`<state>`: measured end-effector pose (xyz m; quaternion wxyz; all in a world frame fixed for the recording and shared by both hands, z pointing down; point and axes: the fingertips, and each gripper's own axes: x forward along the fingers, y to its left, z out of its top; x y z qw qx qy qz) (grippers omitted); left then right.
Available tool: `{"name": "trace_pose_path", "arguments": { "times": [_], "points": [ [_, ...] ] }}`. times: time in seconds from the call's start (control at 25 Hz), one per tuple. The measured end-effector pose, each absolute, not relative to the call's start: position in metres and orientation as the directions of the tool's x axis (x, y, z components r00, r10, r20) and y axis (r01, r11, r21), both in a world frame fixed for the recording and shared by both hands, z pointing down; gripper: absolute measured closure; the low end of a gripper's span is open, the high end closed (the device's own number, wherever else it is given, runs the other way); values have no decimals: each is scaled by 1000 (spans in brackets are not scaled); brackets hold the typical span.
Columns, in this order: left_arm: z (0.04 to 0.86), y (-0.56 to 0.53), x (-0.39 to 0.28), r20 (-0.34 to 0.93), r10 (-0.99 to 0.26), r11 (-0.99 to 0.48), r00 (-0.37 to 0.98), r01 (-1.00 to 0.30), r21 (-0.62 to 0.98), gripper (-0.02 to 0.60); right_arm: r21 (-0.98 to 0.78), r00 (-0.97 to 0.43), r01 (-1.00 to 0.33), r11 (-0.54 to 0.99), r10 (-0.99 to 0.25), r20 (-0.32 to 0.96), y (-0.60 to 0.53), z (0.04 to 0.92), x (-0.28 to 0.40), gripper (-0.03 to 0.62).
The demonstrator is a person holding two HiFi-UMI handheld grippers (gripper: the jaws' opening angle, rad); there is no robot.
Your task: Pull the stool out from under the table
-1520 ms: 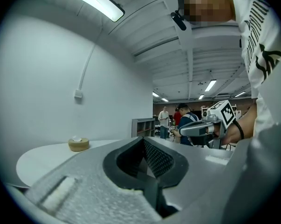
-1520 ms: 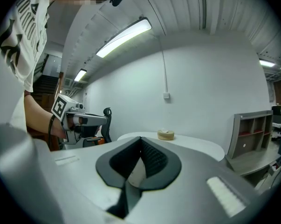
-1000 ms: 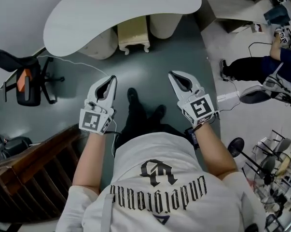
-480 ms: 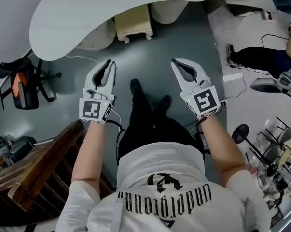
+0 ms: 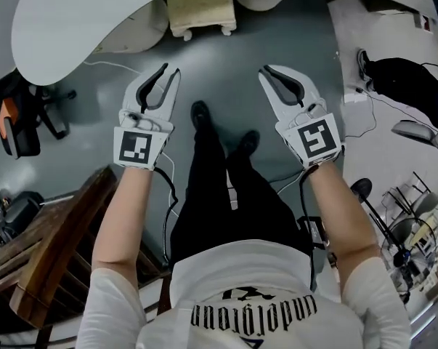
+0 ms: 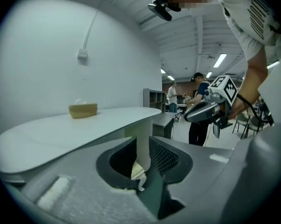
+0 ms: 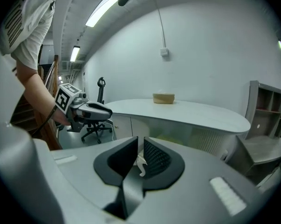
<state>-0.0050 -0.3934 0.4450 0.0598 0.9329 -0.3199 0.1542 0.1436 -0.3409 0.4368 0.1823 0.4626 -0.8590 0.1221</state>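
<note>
the person wears a white short-sleeved t-shirt (image 5: 249,286) with black lettering, black trousers (image 5: 217,195) and dark shoes (image 5: 199,113). the left gripper (image 5: 170,70) and right gripper (image 5: 269,69) are pale grey shells with dark jaw linings, each bearing a black-and-white marker cube (image 5: 136,147), with thin black cables (image 5: 166,220) trailing from them.

Your head camera looks steeply down from above, with the white table (image 5: 73,27) along the frame's top and upper left. Each gripper camera sits low behind its own jaws and faces almost level at that table from close by. Both share the tabletop and its tan box (image 6: 83,110). The left gripper view catches the right gripper (image 6: 187,117) at mid right, and the right gripper view catches the left gripper (image 7: 109,111) at mid left.
</note>
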Motion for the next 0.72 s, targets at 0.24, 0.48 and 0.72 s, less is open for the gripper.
{"name": "trace_pose_path", "arguments": {
  "times": [0.24,0.48,0.72],
  "points": [
    [517,-401,1,351,-558,-798,752,-602,21,466,-34,-527,-814,580,-711,465,-348,516,143,536],
    [605,-419,6,390,-549,-791,739,-611,44,428,-53,-519,-820,570,-702,488,-362,602,144,490],
    [687,-443,3,399,-557,-767,728,-636,89,327,-58,-494,-839,542,-711,500,-378,681,145,418]
  ]
}}
